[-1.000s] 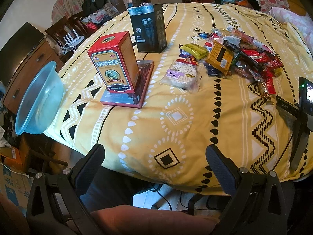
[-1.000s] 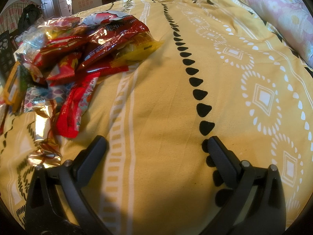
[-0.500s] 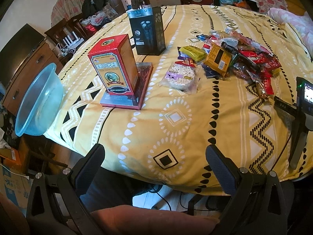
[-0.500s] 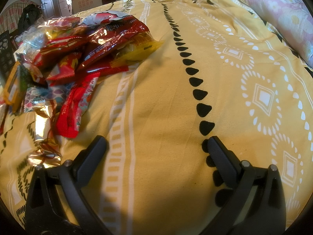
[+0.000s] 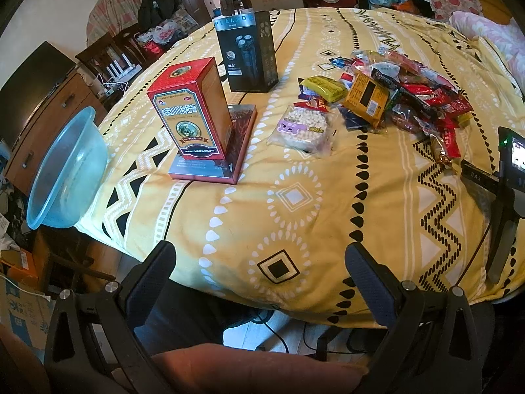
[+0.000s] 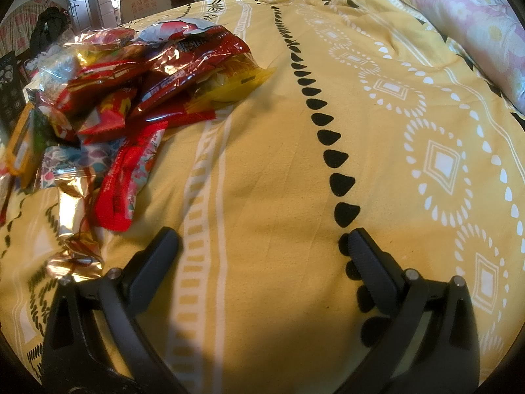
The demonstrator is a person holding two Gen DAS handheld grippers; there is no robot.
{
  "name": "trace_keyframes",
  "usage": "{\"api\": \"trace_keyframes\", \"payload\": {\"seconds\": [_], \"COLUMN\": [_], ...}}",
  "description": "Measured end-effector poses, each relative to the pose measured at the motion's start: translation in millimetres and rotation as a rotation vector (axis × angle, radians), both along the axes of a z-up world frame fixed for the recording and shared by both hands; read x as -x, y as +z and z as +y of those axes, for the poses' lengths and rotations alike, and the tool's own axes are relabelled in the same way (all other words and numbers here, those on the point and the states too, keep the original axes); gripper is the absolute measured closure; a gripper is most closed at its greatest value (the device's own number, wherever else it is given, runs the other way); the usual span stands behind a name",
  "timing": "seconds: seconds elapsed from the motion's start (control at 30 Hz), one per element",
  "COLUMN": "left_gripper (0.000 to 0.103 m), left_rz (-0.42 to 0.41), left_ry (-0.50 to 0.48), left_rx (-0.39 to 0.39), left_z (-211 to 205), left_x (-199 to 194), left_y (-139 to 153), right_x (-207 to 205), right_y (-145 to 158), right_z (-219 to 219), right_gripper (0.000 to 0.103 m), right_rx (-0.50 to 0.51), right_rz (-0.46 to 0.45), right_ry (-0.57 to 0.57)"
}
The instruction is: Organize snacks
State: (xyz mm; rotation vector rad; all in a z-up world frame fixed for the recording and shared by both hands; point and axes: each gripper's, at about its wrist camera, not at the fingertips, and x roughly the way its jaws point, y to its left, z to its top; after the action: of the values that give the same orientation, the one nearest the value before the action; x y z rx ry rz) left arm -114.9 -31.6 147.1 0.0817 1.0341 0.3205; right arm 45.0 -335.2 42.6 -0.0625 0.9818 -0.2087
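A heap of snack packets (image 5: 410, 88) lies on the yellow patterned cloth (image 5: 295, 197), right of centre in the left wrist view; a clear bag of white puffs (image 5: 303, 128) lies at its near-left side. In the right wrist view the same snack packets (image 6: 131, 92) fill the upper left, with a red packet (image 6: 131, 177) nearest. My left gripper (image 5: 259, 262) hangs open and empty at the table's near edge. My right gripper (image 6: 262, 246) rests open and empty just above the cloth, right of the heap. A light blue bowl (image 5: 65, 174) stands tilted at the table's left edge.
A red box (image 5: 190, 111) stands on a flat pink box (image 5: 216, 154), with a black box (image 5: 246, 52) behind. The right gripper's body (image 5: 505, 190) shows at the right edge. A pink floral pillow (image 6: 475, 26) lies far right. Furniture and clutter surround the table.
The left wrist view has risen and tipped back slightly, so the table's objects sit a little lower in frame. The right gripper has not moved.
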Motion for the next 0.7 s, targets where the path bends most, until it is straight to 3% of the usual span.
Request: {"api": "trace_keyframes", "payload": {"seconds": [0.7], "left_gripper": [0.0], "left_rz": [-0.015], "left_ry": [-0.007], "left_rx": [-0.009], "left_z": [1.6], "left_x": [-0.1], "left_y": [3.4], "right_x": [0.9], "right_y": [0.2], "right_z": [0.6], "right_gripper": [0.0], "right_rx": [0.0], "right_rz": [-0.001], "right_ry": [0.0]}}
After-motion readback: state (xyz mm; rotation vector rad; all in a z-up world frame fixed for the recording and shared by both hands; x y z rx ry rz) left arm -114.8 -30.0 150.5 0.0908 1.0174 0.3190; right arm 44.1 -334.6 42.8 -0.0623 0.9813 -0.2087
